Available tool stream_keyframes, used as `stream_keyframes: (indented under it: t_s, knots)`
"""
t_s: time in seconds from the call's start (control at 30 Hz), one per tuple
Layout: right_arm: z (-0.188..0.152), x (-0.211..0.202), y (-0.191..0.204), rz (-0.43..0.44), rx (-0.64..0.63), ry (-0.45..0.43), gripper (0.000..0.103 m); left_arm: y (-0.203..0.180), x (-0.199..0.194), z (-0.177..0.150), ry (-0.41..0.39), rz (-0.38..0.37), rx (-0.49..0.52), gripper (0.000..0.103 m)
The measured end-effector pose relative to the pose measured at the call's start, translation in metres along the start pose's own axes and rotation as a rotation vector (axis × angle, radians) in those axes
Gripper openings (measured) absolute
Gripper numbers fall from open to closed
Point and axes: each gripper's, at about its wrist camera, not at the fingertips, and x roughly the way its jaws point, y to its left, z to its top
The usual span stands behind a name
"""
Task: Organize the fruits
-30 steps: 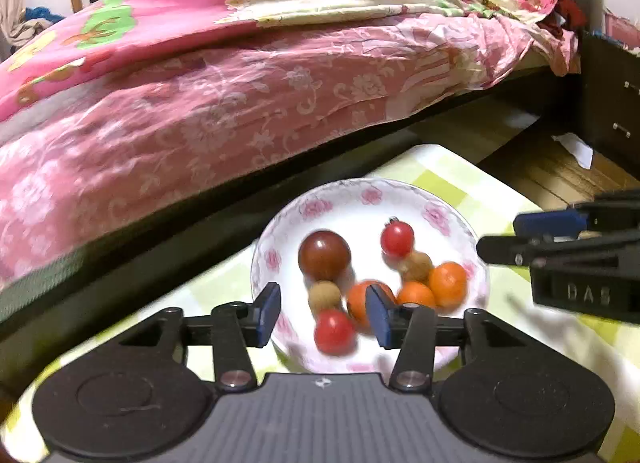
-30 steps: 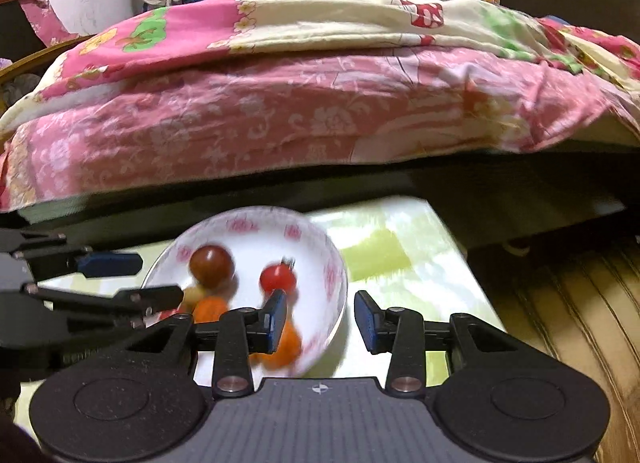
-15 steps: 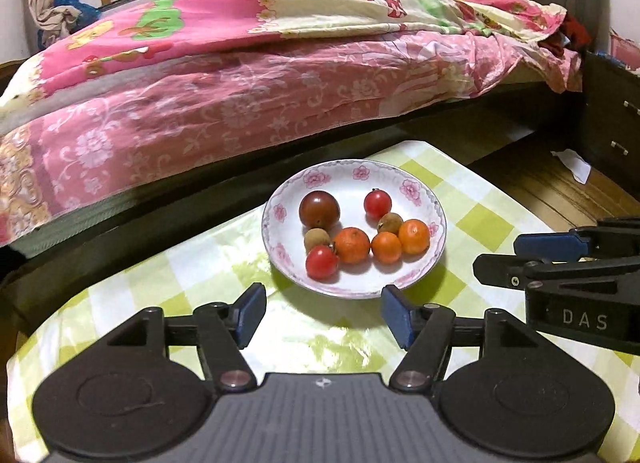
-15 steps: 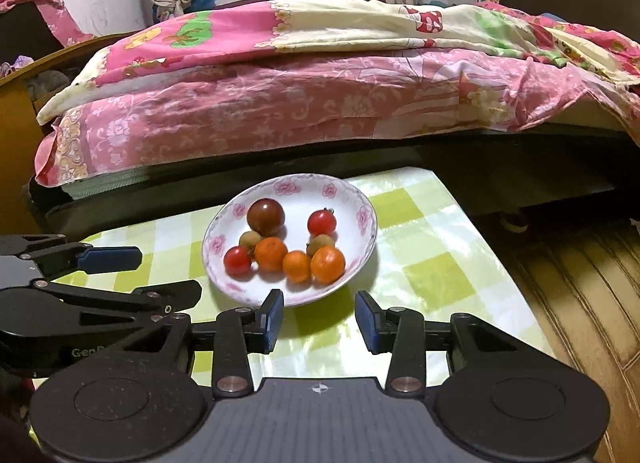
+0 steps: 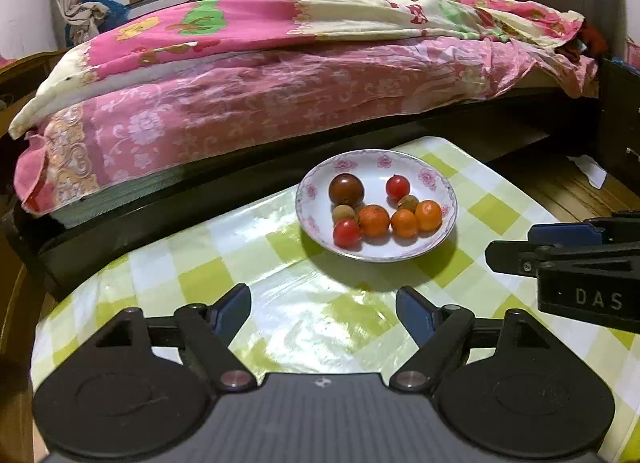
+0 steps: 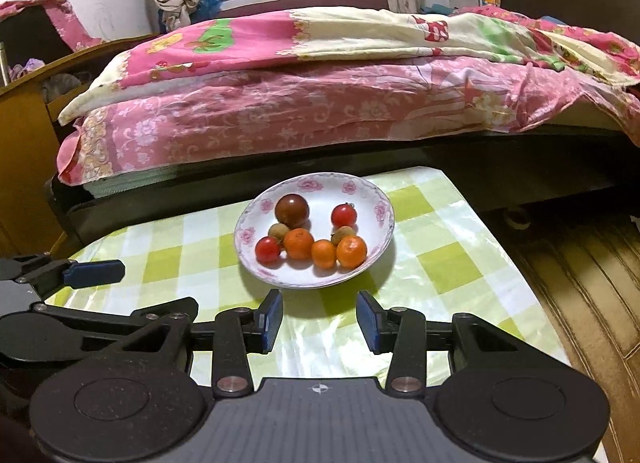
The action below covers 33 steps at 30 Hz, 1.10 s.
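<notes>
On the tabletop: a glossy white and lime-green checked cloth (image 5: 328, 303) is covering the surface beside the bed.
Dish: a shallow white porcelain plate with pink flower print on its rim (image 5: 434, 179) is sitting on the cloth, toward the far edge.
Contents, back row: one dark brownish-red round tomato (image 5: 346, 189) and one small red cherry tomato (image 5: 397, 187) are lying apart from each other.
Contents, front row: three orange mandarins (image 5: 373, 220) are sitting side by side, with a second red cherry tomato (image 5: 346, 232) touching their left end.
Contents, between rows: two small tan-brown longans (image 5: 343, 212) are nestling against the mandarins.
Left tool: the left gripper (image 5: 323, 311) is hovering over bare cloth, short of the plate, blue-padded jaws spread wide and holding nothing.
Right tool: the right gripper (image 6: 319, 319) is hanging just before the plate's near rim, jaws parted moderately, holding nothing.
Surroundings: a bed with a pink floral quilt (image 6: 320, 103) is standing behind the table.
</notes>
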Motion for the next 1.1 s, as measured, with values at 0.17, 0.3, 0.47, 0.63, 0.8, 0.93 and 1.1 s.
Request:
stream_keyframes:
  t_s: [0.17,0.3,0.47,0.63,0.8,0.93,1.1]
  knots:
    - [-0.006,-0.012,0.004,0.011,0.001,-0.007,0.037,0.001,-0.009,-0.003,-0.003,0.01,-0.006,0.09]
    - [-0.01,-0.017,0.004,0.008,0.005,-0.006,0.037,-0.002,-0.012,-0.006,-0.002,0.029,0.003,0.095]
    - [-0.019,-0.021,0.0,0.003,0.026,0.006,0.038,-0.009,-0.012,-0.009,0.005,0.034,0.009,0.097]
    - [-0.022,-0.019,0.0,-0.006,0.037,0.028,0.038,-0.014,-0.012,-0.016,0.012,0.065,0.034,0.099]
    - [-0.024,-0.017,0.002,-0.002,0.039,0.044,0.038,-0.01,-0.007,-0.024,0.047,0.058,0.014,0.1]
    - [-0.027,-0.013,0.004,-0.001,0.034,0.064,0.038,-0.008,-0.007,-0.029,0.053,0.062,0.004,0.1]
    - [-0.03,-0.012,0.006,-0.002,0.033,0.081,0.038,-0.007,-0.008,-0.033,0.06,0.065,0.004,0.1]
